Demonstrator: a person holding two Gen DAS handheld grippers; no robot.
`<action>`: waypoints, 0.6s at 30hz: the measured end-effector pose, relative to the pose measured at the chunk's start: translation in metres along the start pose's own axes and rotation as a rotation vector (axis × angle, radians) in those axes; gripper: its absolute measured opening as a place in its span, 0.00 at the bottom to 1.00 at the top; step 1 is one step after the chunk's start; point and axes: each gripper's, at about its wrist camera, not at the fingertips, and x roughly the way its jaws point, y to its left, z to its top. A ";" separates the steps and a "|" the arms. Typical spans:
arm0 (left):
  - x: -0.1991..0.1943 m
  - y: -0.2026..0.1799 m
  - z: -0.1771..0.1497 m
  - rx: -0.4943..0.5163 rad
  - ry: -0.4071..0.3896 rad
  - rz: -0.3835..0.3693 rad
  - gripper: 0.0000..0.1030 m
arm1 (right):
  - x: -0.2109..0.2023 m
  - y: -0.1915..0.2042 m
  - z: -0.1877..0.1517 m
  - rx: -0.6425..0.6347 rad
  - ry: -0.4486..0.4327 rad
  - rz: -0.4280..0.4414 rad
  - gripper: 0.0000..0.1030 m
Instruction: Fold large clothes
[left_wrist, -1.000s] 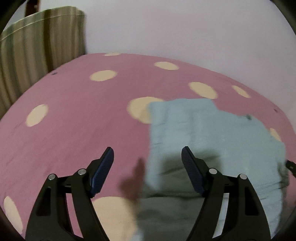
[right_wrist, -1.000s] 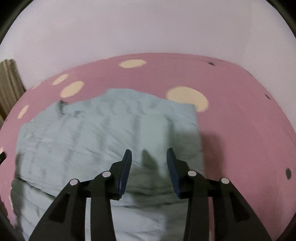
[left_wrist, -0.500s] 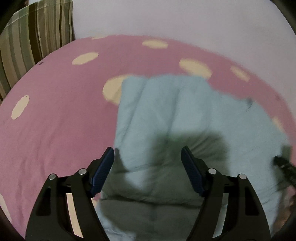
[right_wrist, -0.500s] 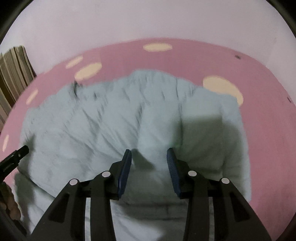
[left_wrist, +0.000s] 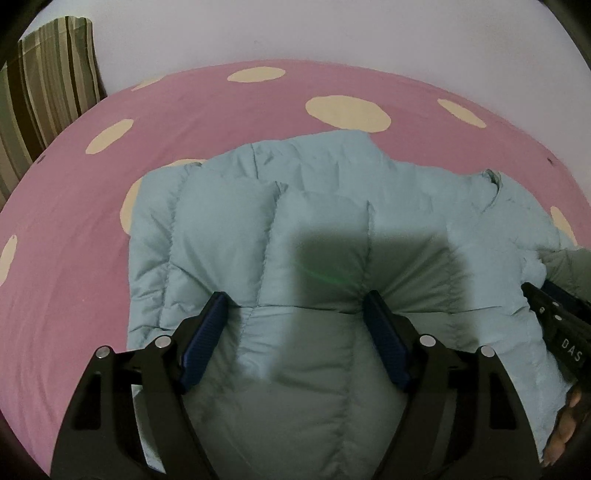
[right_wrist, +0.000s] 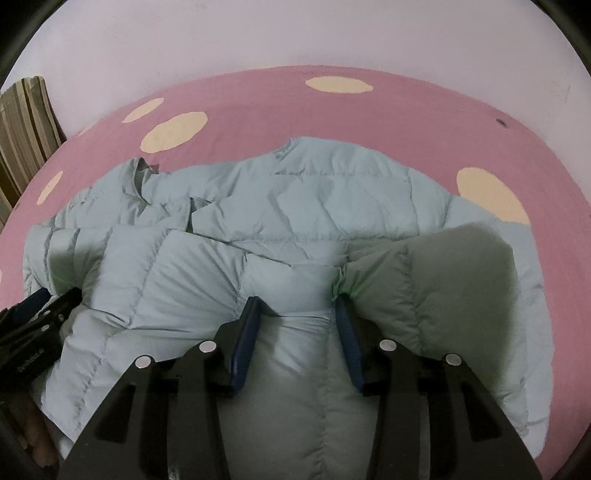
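A pale blue quilted puffer jacket (left_wrist: 332, 229) lies on the pink bed, also filling the right wrist view (right_wrist: 314, 206). My left gripper (left_wrist: 295, 306) is open, its fingers pressed into the jacket's near folded edge, with padding bulging between them. My right gripper (right_wrist: 295, 306) is partly open, and a bunched fold of the same jacket fills the gap between its blue pads. Each gripper shows at the edge of the other's view: the right one in the left wrist view (left_wrist: 554, 325), the left one in the right wrist view (right_wrist: 33, 332).
The bed has a pink sheet with cream dots (left_wrist: 221, 110), also in the right wrist view (right_wrist: 258, 103). A white wall (left_wrist: 332, 29) stands behind it. A striped curtain (left_wrist: 44, 81) hangs at the far left.
Both grippers have moved forward and down onto the jacket. The near part of the jacket has bunched up and now lies between both pairs of fingers.
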 end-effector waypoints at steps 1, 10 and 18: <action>-0.008 0.002 -0.001 -0.009 -0.003 0.003 0.74 | -0.005 0.000 0.000 0.007 -0.005 -0.004 0.42; -0.023 -0.013 -0.040 0.013 0.026 -0.056 0.75 | -0.027 0.025 -0.039 -0.048 0.025 0.070 0.45; -0.058 0.007 -0.052 -0.012 -0.018 -0.099 0.77 | -0.069 0.002 -0.053 -0.023 -0.050 0.117 0.53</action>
